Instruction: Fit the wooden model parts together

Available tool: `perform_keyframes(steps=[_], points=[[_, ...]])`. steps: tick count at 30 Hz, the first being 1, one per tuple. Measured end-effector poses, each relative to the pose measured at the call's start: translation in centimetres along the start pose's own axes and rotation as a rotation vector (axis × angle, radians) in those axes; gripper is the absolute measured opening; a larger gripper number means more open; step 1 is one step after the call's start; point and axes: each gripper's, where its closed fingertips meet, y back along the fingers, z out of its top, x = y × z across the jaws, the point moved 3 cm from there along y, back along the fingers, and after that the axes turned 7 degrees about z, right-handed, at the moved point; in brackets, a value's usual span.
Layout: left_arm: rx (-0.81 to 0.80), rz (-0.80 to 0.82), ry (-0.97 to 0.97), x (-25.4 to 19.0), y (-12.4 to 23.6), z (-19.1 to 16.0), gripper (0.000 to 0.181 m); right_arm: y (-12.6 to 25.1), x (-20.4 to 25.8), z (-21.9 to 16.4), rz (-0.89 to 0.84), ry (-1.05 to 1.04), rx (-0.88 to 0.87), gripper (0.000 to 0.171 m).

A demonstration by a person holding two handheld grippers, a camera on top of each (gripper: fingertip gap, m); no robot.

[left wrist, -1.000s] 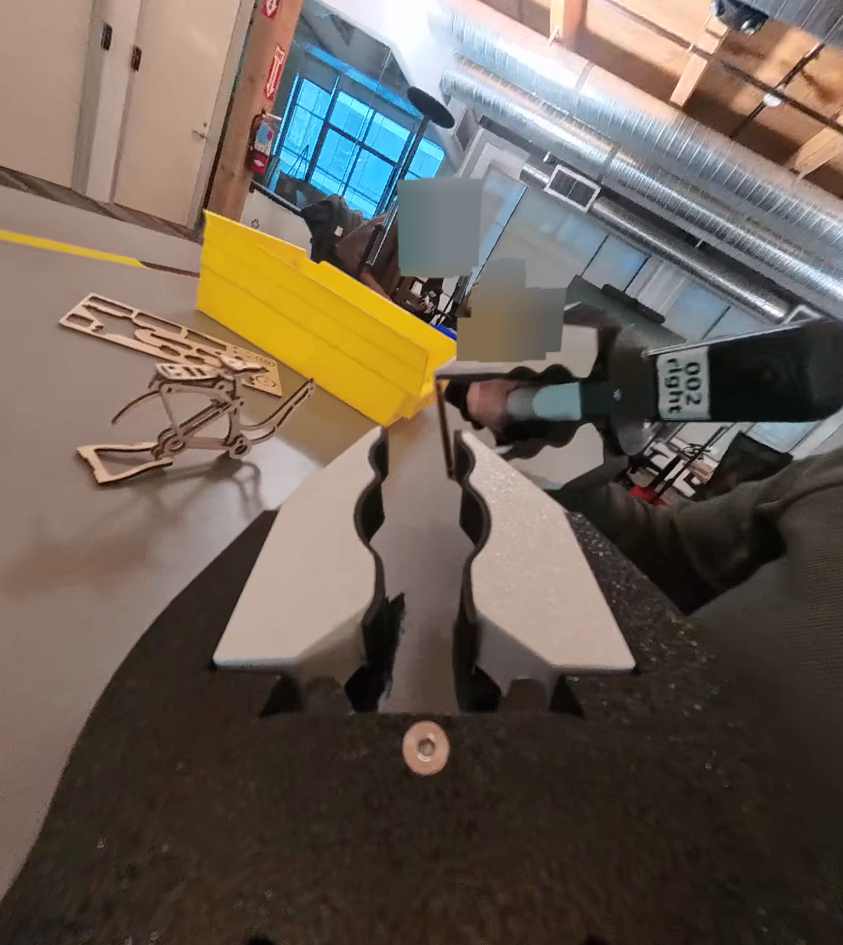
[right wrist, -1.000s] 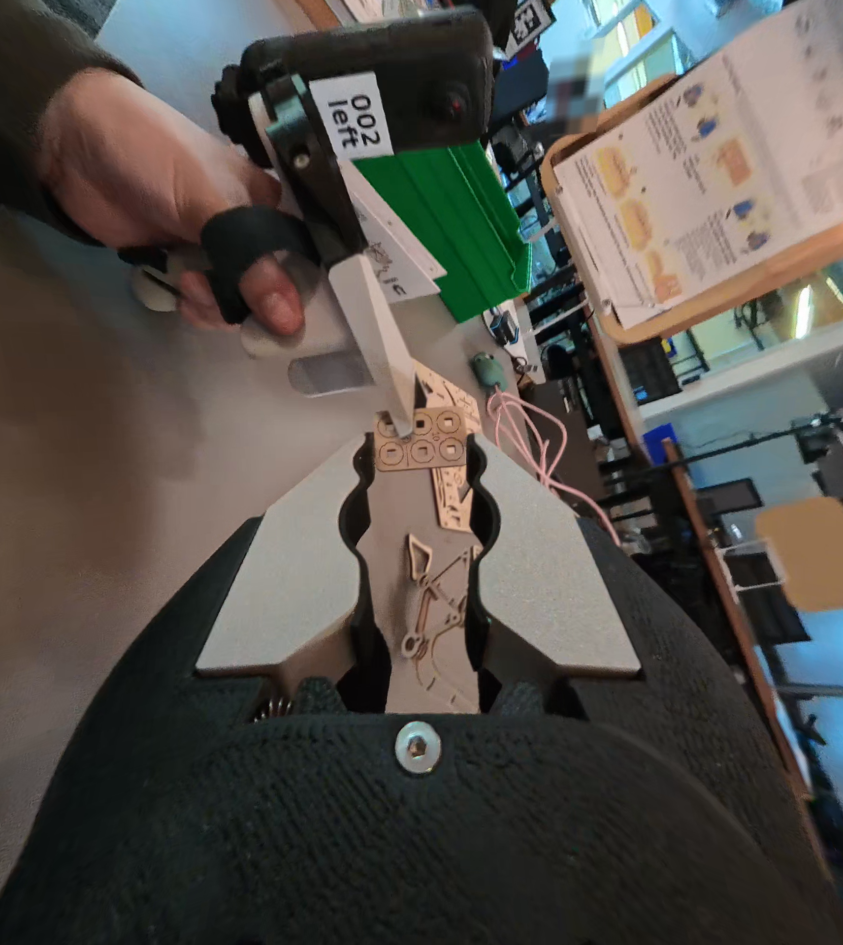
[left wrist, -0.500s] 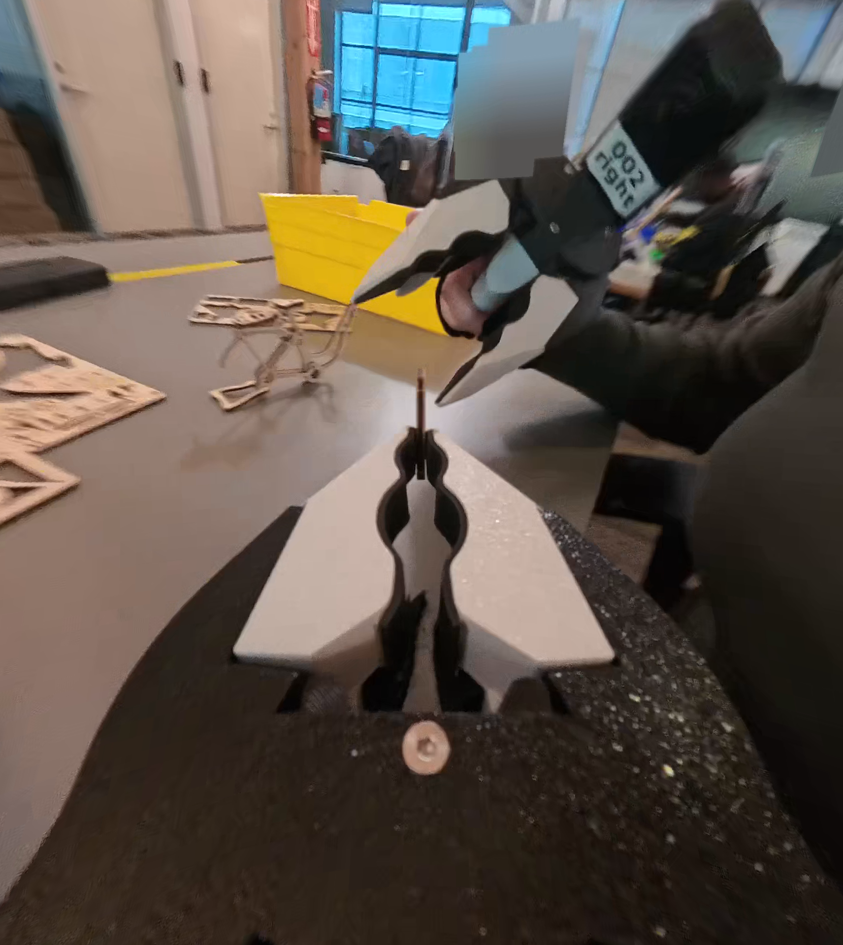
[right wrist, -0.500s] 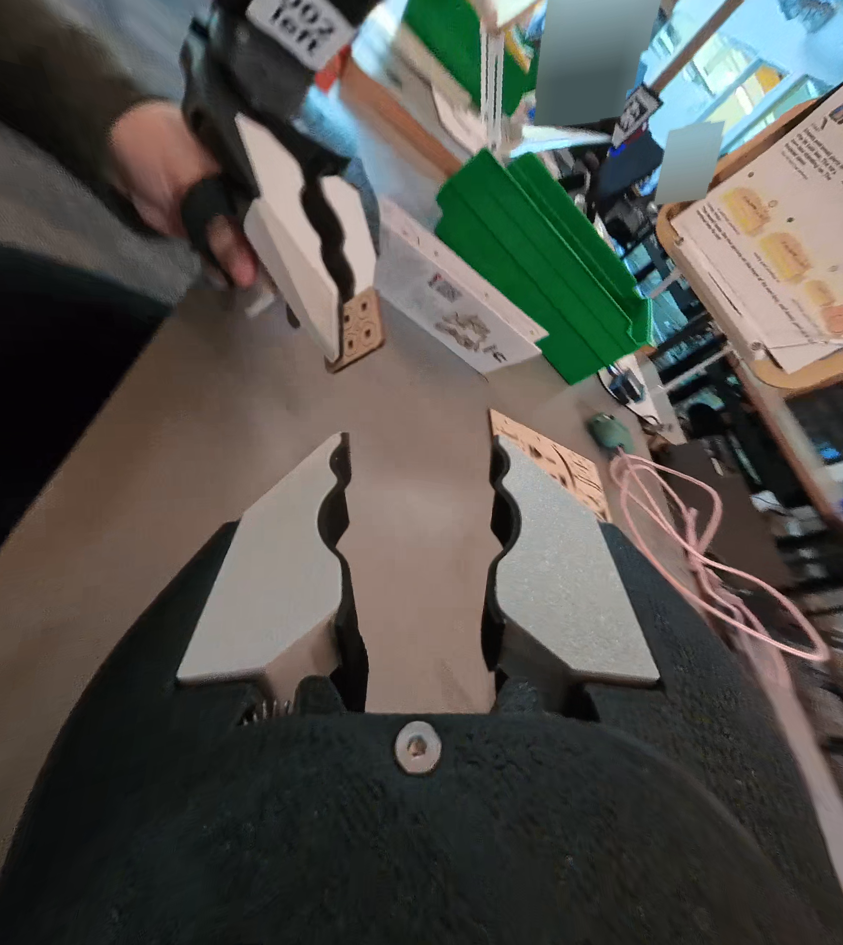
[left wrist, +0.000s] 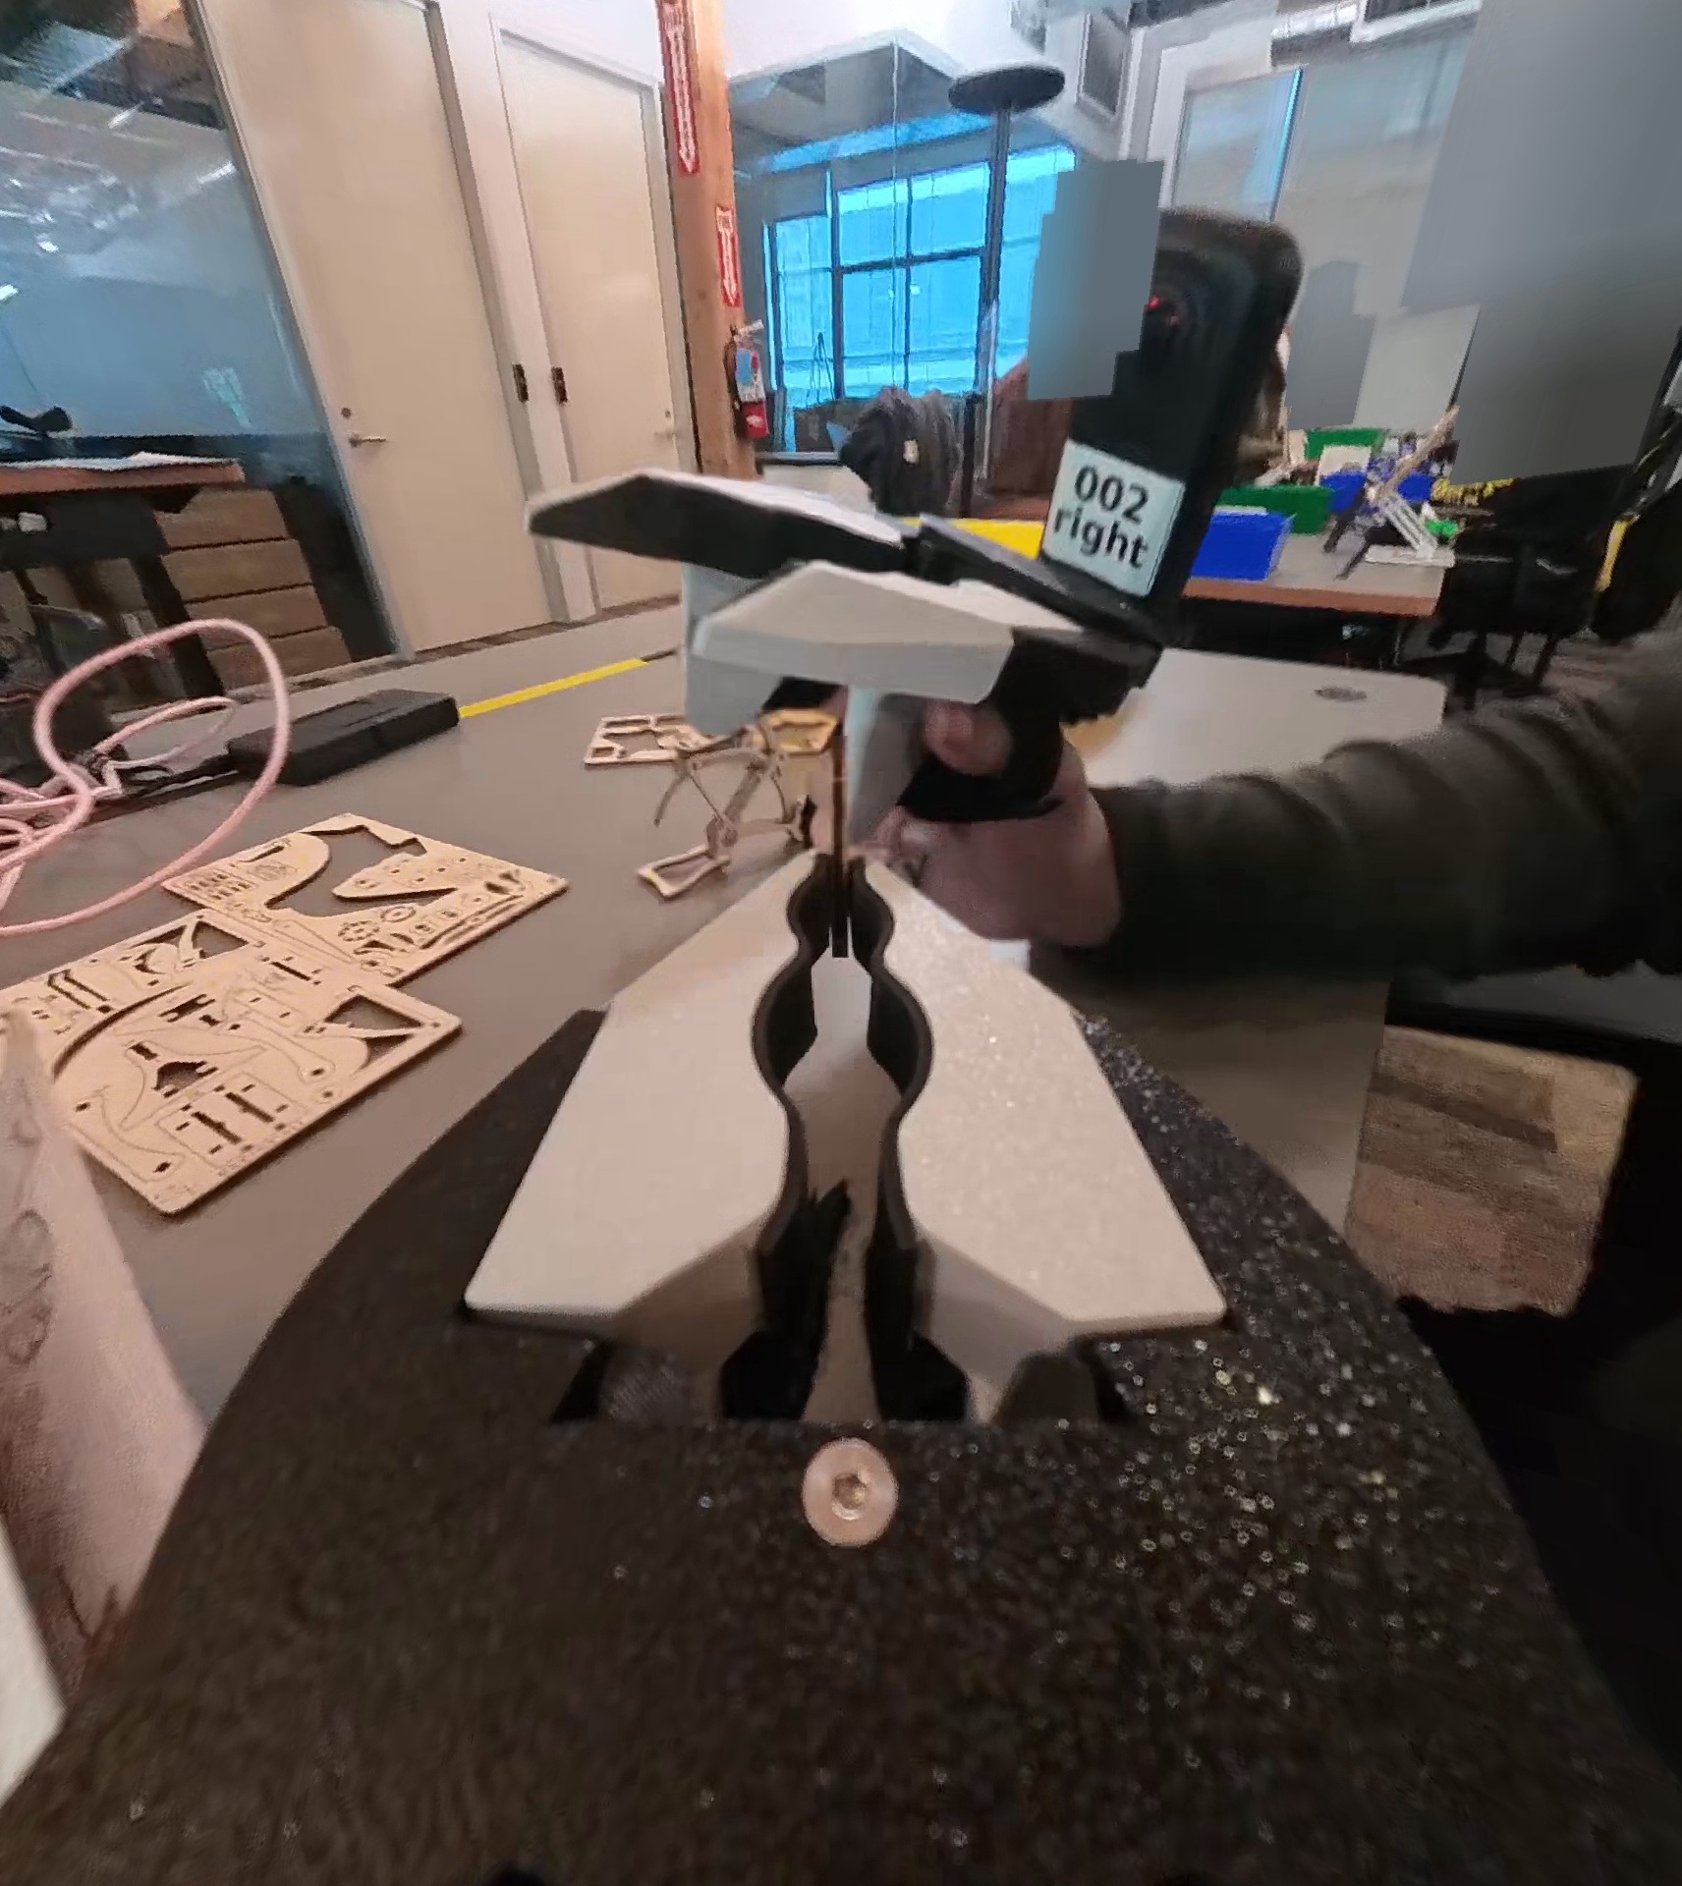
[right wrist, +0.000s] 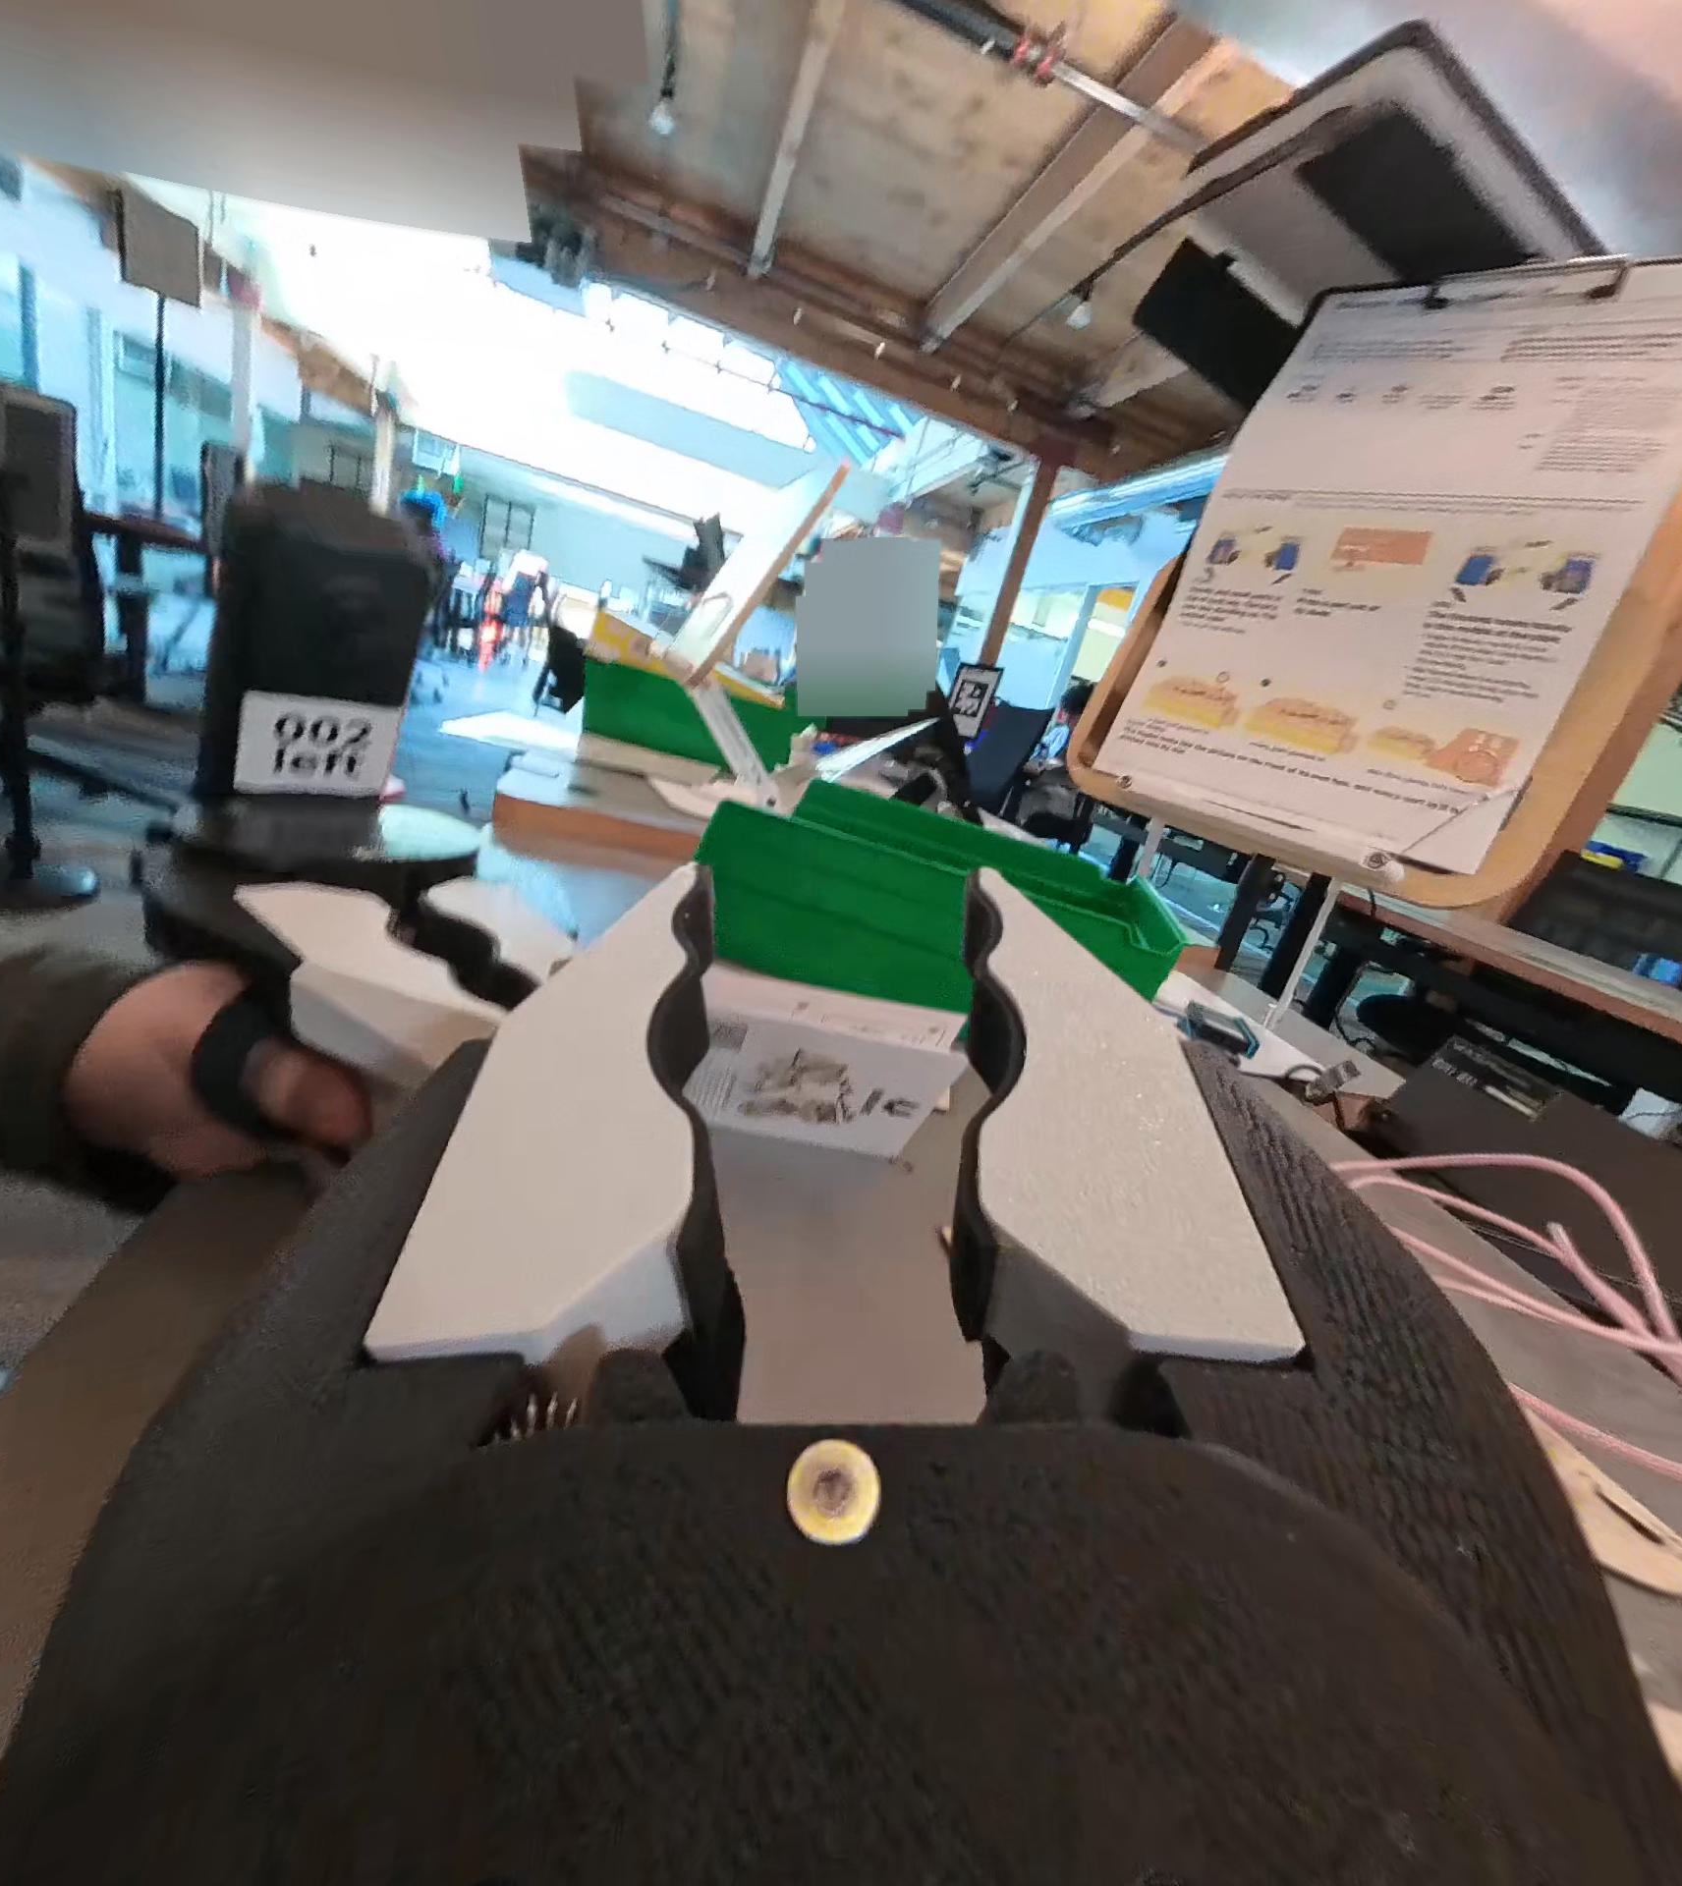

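My left gripper (left wrist: 835, 878) is shut on a thin wooden part (left wrist: 834, 816), seen edge-on and standing up from the fingertips. My right gripper (left wrist: 612, 582) hovers just beyond and above it, open and empty, held in a hand. A partly built wooden model (left wrist: 725, 806) stands on the grey table (left wrist: 510, 980) behind the part. In the right wrist view my right gripper (right wrist: 837, 898) is open with nothing between its fingers, and the left gripper (right wrist: 408, 939) shows at the left, level with it. The wooden part cannot be made out there.
Two punched wooden sheets (left wrist: 194, 1061) lie at the left, with a pink cable (left wrist: 82, 796) and a flat black block (left wrist: 347, 720) behind. A white booklet (right wrist: 817, 1082), a green bin (right wrist: 919, 919) and an instruction board (right wrist: 1429, 592) are ahead of the right gripper.
The right gripper let go of the small wooden part and opened. The left gripper shut on it and carried it off, turning left. Both grippers have since turned to look level over the table.
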Motion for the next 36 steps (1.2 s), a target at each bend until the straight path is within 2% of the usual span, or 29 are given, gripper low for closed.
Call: perform_keyframes(steps=[5,7,11,16,20,24,26,29,34,36], points=[[-0.005,0.013,0.022,0.6,-0.6,0.1,0.000,-0.8,-1.4,0.0,-0.059,-0.072,-0.055,0.047],[-0.008,-0.007,0.084,0.6,-0.7,0.1,0.000,-0.5,-1.1,-0.6,-0.023,-0.080,-0.005,0.046],[0.044,-0.123,0.361,0.6,-1.2,1.3,0.000,0.8,-0.9,0.0,0.059,-0.154,0.029,0.045],[0.022,-0.156,0.454,0.3,-1.6,1.7,0.000,2.5,-1.0,1.7,0.181,-0.291,0.045,0.038],[-0.041,-0.147,0.436,-1.6,-1.6,1.3,0.000,3.8,-0.1,-0.1,0.262,-0.351,0.155,0.036],[-0.035,-0.181,0.449,-2.7,-2.2,0.9,0.000,4.6,0.7,-0.9,0.303,-0.385,0.182,0.035],[-0.032,-0.245,0.505,-3.1,-2.8,0.9,0.000,5.2,0.8,-1.3,0.303,-0.395,0.185,0.033],[0.025,-0.221,0.465,-2.8,-4.0,0.1,0.000,6.4,0.5,-1.8,0.274,-0.425,0.198,0.024],[0.053,-0.149,0.432,-1.0,-5.7,-0.4,0.000,8.4,-1.0,-1.4,0.213,-0.570,0.163,0.033],[0.069,-0.152,0.427,-0.7,-6.3,-0.7,0.000,8.9,-1.2,-1.8,0.194,-0.621,0.182,0.028]])
